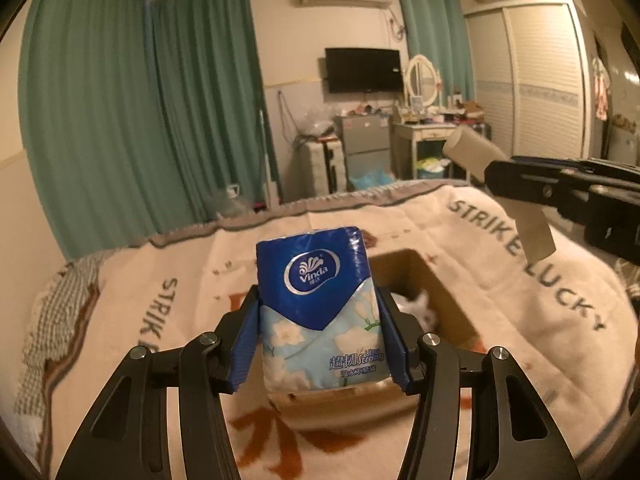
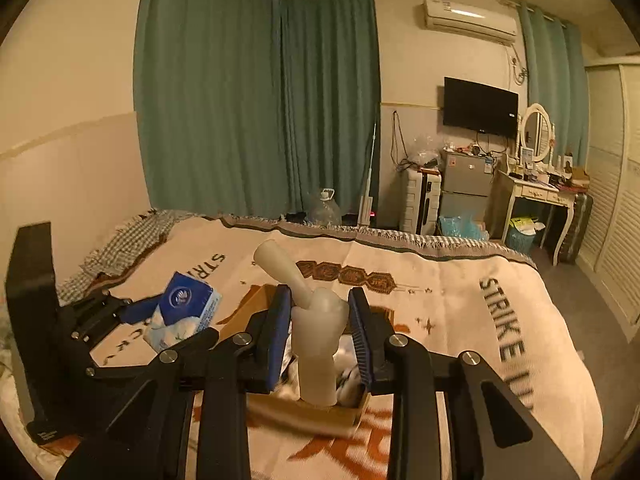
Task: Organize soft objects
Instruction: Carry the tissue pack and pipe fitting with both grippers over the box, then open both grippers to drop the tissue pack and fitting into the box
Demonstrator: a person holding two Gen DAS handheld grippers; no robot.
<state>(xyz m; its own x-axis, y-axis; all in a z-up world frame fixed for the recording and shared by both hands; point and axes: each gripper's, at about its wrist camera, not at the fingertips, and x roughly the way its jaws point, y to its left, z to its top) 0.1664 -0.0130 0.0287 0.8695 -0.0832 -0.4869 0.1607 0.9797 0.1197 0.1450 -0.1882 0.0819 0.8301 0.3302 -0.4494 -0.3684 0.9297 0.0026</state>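
Here the left gripper [image 1: 320,340] has its 2 blue-padded fingers [image 1: 245,344] pressed against the sides of a blue and white Vinda tissue pack printed with pale flowers [image 1: 320,308], holding it upright in the air above the bed. In the right wrist view the same tissue pack [image 2: 184,312] sits in that gripper [image 2: 132,312] off to the left, raised over the cream blanket lettered STRIKE LUCKY [image 2: 480,320]. The right gripper [image 2: 320,332] pinches a bent, flattened pale cardboard tube [image 2: 316,320] at its crease, 1 end angling up and away and the other hanging down into the open brown cardboard box [image 2: 312,416] that rests on the blanket. From the left wrist view that tube [image 1: 472,152] juts out of the right gripper [image 1: 504,184] at the upper right, its lower end dangling above the blanket. The box [image 1: 416,272] lies directly behind the tissue pack, with something white and soft [image 1: 420,308] inside, too blurred to identify. Teal curtains [image 2: 256,100] hang along the far walls.
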